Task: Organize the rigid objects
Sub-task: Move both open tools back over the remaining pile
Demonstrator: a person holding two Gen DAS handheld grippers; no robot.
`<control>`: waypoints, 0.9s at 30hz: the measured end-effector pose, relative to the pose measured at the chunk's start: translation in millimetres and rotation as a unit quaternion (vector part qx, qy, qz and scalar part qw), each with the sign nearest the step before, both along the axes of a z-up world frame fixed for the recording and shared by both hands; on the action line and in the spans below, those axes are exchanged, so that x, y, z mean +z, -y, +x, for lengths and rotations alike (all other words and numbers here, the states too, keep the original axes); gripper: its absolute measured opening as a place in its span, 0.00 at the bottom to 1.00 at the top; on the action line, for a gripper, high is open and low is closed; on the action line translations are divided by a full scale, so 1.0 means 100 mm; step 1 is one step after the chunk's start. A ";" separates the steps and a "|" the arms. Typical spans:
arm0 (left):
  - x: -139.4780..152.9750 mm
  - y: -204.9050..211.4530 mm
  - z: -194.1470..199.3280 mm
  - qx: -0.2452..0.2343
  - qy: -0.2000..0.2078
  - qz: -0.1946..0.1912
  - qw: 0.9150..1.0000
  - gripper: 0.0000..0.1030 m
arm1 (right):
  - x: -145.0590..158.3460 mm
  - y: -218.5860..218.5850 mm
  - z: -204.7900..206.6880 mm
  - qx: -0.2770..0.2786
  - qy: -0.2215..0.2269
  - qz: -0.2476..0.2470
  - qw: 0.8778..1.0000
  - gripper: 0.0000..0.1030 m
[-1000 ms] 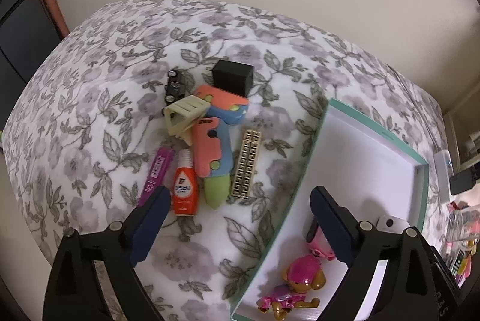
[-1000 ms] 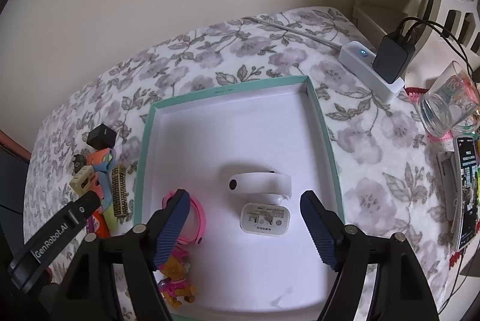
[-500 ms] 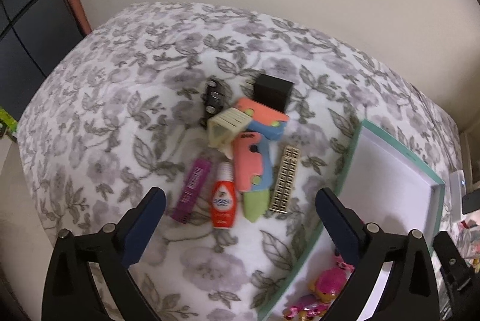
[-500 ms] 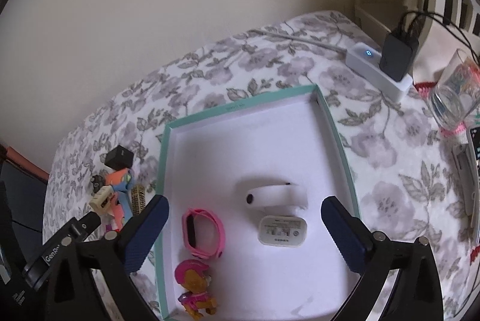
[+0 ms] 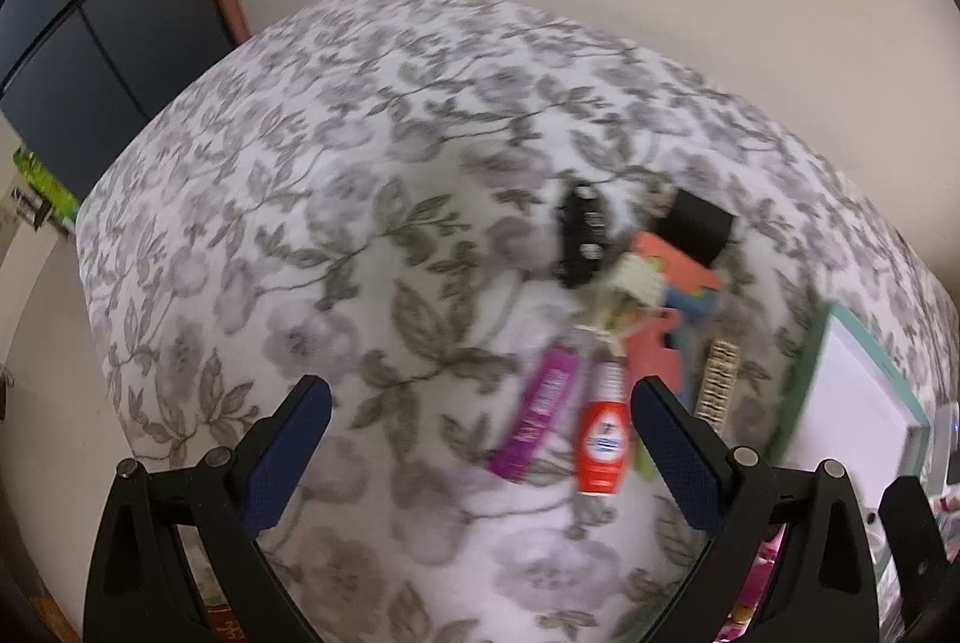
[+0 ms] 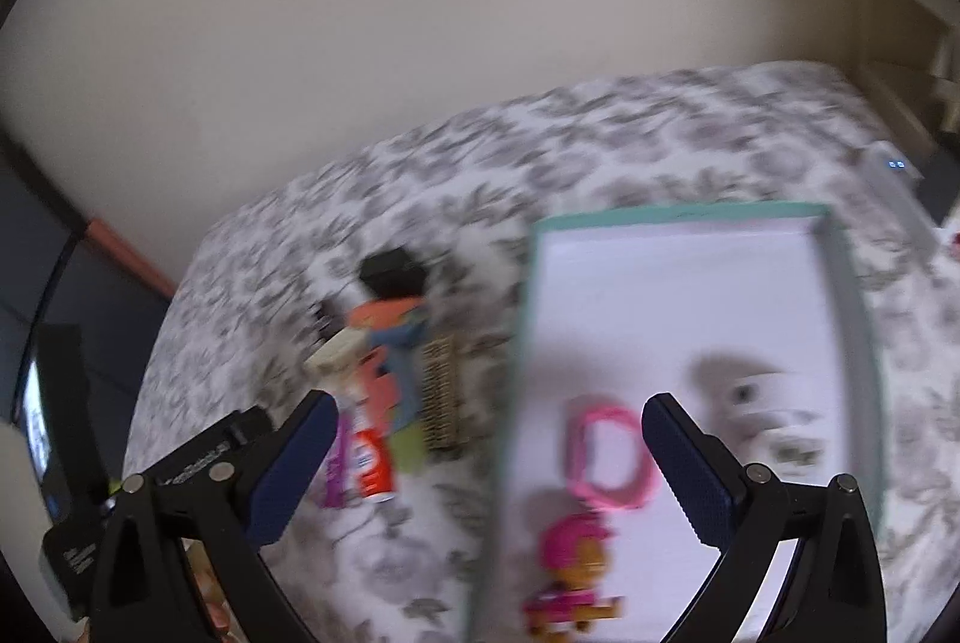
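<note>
A pile of small items lies on the floral cloth [image 5: 336, 235]: a red squeeze bottle [image 5: 602, 439], a purple tube [image 5: 537, 418], a beige comb [image 5: 717, 382], a coral and blue toy [image 5: 678, 301], a cream clip [image 5: 630, 283], a small black car [image 5: 581, 235] and a black cube [image 5: 696, 223]. My left gripper [image 5: 477, 439] hangs open above the cloth, left of the pile, with nothing between its fingers. My right gripper [image 6: 486, 454] stands open over the teal-rimmed tray [image 6: 840, 283], which holds a pink band [image 6: 609, 454], a pink pup figure [image 6: 570, 553] and white items [image 6: 762, 403].
A white power strip [image 6: 894, 175] lies beyond the tray at the right. A dark cabinet [image 5: 96, 42] stands left of the table, whose rounded edge falls away at the left and front. The left gripper's black body [image 6: 198, 463] shows in the right wrist view.
Both views have swung left and blurred. The pile now sits right of the left gripper's gap instead of ahead of it. The right gripper's jaws stand wider, and the pile has come into its view.
</note>
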State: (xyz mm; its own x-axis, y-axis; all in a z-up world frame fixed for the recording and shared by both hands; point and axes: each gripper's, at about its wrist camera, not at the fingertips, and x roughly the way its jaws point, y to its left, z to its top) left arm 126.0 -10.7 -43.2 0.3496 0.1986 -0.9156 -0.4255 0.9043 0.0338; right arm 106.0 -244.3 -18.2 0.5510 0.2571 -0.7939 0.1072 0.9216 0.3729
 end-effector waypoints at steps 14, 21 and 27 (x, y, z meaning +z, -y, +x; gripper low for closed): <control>-0.43 -0.44 0.01 0.024 -0.043 -0.041 0.998 0.97 | -0.47 -0.81 0.23 0.099 -0.055 -0.025 0.993 0.87; -0.58 -0.56 0.02 0.037 -0.059 -0.056 0.996 0.97 | -0.68 -1.04 0.26 0.133 -0.078 -0.037 0.987 0.72; -0.65 -0.60 0.03 0.038 -0.061 -0.072 0.995 0.97 | -0.82 -1.19 0.29 0.161 -0.093 -0.030 0.982 0.52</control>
State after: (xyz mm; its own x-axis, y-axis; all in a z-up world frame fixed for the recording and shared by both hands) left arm 128.8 49.2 -108.6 0.2235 0.0830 -0.9712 -0.4932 0.8690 -0.0392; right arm 134.5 -125.0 -99.8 0.2925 0.3436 -0.8924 -0.1317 0.9388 0.3183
